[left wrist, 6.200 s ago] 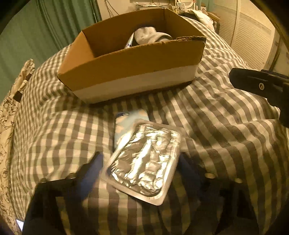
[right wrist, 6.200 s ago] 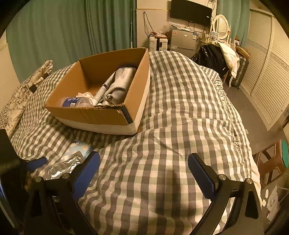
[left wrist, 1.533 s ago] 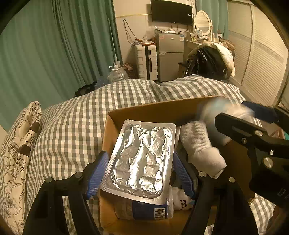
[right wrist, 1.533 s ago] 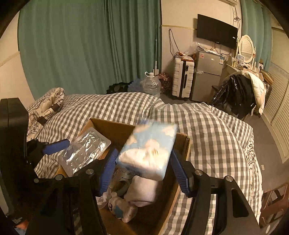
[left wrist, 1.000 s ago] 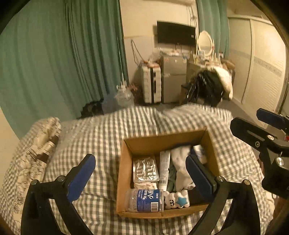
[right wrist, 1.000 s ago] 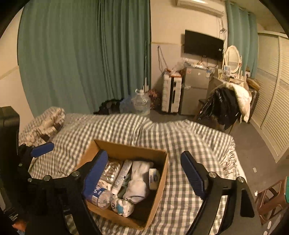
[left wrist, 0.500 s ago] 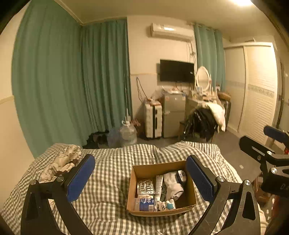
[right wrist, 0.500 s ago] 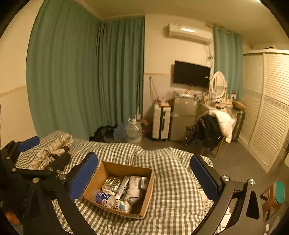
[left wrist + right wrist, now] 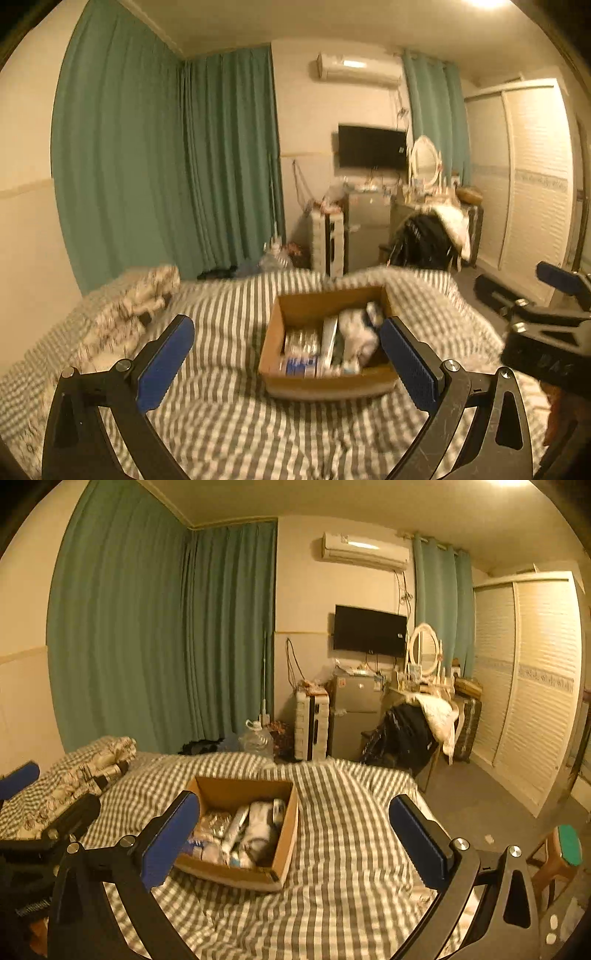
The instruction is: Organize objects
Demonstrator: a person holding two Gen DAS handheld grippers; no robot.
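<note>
A cardboard box (image 9: pixel 328 384) sits on the checked bed cover (image 9: pixel 221 406), also in the right wrist view (image 9: pixel 284 834). It holds a silver blister pack (image 9: pixel 216 821), a white tube (image 9: pixel 236 827), a white sock (image 9: pixel 260 830), a water bottle (image 9: pixel 207 849) and small items. My left gripper (image 9: pixel 286 363) is open and empty, held back from the box. My right gripper (image 9: pixel 295 840) is open and empty, also well back. Each gripper shows at the edge of the other's view.
A patterned pillow (image 9: pixel 85 764) lies at the bed's left. Green curtains (image 9: pixel 147 627) hang behind. A fridge (image 9: pixel 354 716), a chair with clothes (image 9: pixel 413 734), a wall TV (image 9: pixel 369 631) and white wardrobe doors (image 9: pixel 532 686) stand beyond. A stool (image 9: pixel 561 853) is at right.
Both grippers let go of the blister pack and the blue packet into the box, then pulled far back and up. Both views are now slightly blurred from motion.
</note>
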